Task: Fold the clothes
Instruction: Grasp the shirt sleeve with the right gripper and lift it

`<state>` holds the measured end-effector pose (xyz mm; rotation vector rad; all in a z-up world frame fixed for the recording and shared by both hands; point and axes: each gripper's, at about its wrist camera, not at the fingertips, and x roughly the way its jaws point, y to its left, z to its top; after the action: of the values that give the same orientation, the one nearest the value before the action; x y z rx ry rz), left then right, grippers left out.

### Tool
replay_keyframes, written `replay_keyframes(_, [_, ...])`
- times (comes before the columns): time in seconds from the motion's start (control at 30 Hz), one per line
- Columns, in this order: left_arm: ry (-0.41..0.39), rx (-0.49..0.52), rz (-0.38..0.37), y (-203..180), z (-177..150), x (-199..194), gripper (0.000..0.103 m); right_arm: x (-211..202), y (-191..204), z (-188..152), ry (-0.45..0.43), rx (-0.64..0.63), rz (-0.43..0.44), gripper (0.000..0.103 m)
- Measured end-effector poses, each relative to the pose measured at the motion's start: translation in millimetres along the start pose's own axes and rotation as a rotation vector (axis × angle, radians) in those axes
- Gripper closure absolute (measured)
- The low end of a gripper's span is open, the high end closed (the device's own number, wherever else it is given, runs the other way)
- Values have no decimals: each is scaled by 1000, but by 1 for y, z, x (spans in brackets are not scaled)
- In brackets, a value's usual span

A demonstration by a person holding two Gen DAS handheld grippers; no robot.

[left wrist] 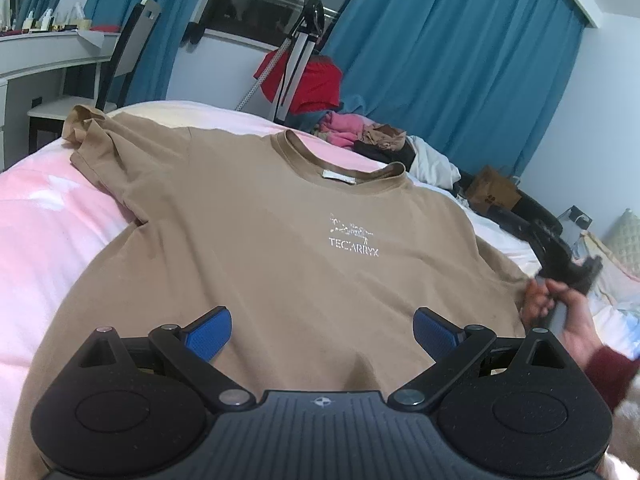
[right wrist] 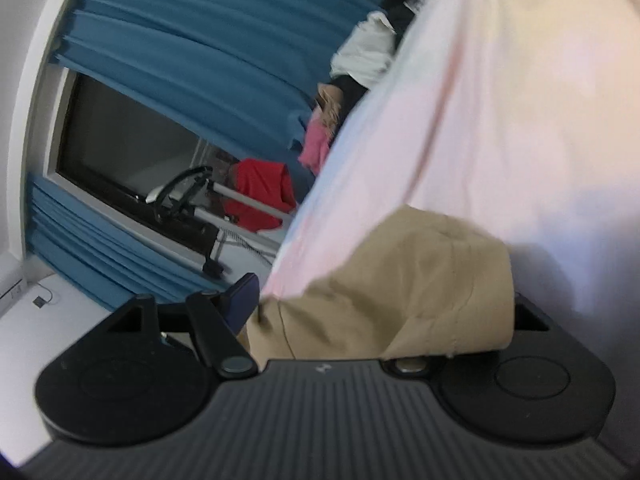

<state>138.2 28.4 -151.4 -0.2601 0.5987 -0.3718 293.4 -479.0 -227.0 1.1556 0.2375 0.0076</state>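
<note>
Two grippers: left gripper (left wrist: 322, 330) fingers spread; right gripper (right wrist: 360, 316) pinching tan shirt (left wrist: 280, 240) (sleeve).

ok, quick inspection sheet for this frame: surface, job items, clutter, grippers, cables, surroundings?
Surface: pink-and-white bedsheet, rumpled.
Job's things: tan short-sleeved T-shirt spread face up, white chest print; one sleeve bunched at the far left.
Clutter: heap of pink, brown, black and white clothes beyond the collar; brown paper bag.
Grippers: left gripper open above the hem; right gripper shut on tan fabric, one finger hidden.
Cables: nothing seen.
Surroundings: teal curtains, dark window, red garment on a stand, white desk.
</note>
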Motion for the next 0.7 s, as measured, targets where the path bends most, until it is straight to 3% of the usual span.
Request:
replay_keyframes(0.07, [3, 0, -5, -1, 0, 3, 4, 14, 1, 5, -3, 29, -5, 32])
replay_keyframes(0.1, [4, -1, -8, -1, 1, 4, 4, 19, 1, 5, -2, 28, -28, 47])
replay_keyframes(0.13, [6, -3, -13, -2, 1, 5, 4, 24, 3, 5, -2, 16, -67, 67])
replay_keyframes(0.2, [6, -2, -16, -3, 1, 7, 4, 31, 10, 5, -9, -44, -185, 89])
replay_keyframes(0.43, [-25, -13, -6, -3, 7, 0, 5, 3, 39, 8, -177, -170, -262, 91])
replay_keyframes(0.53, [-56, -22, 12, -2, 15, -10, 5, -11, 82, -1, -261, -356, -299, 91])
replay_keyframes(0.7, [-102, 19, 134, 4, 29, -31, 5, -22, 161, -35, -350, -626, -351, 91])
